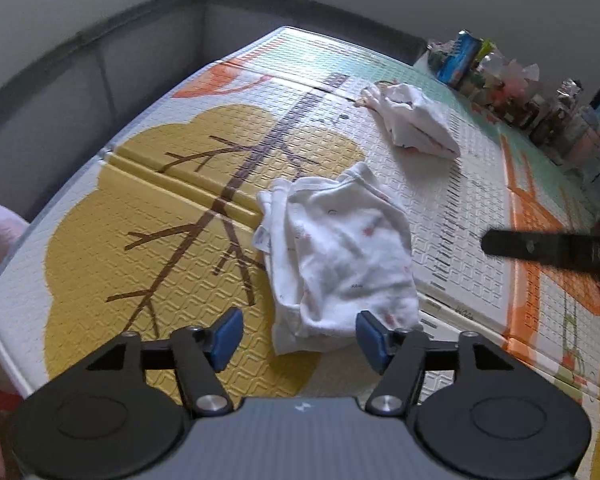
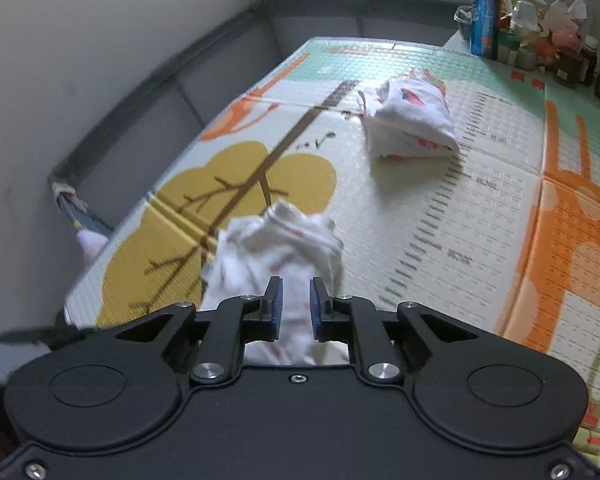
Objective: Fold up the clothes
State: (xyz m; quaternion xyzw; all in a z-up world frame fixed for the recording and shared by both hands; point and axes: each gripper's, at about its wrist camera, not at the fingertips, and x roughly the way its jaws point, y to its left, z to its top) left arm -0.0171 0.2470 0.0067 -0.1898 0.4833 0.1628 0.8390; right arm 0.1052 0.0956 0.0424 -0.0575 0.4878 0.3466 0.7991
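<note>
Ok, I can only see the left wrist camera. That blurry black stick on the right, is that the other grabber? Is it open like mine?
Observer: Yes, that is the right gripper. In its own camera its pads stand much closer together than those of the left gripper, and the near white garment shows in the gap. I cannot tell whether it is pinching the cloth.
Operator: Does the far white bundle have a picture on it?
Observer: The far garment has a red and green print on top.
Operator: And the blue thing behind it?
Observer: That is a blue can, standing upright past the far corner of the mat.
</note>
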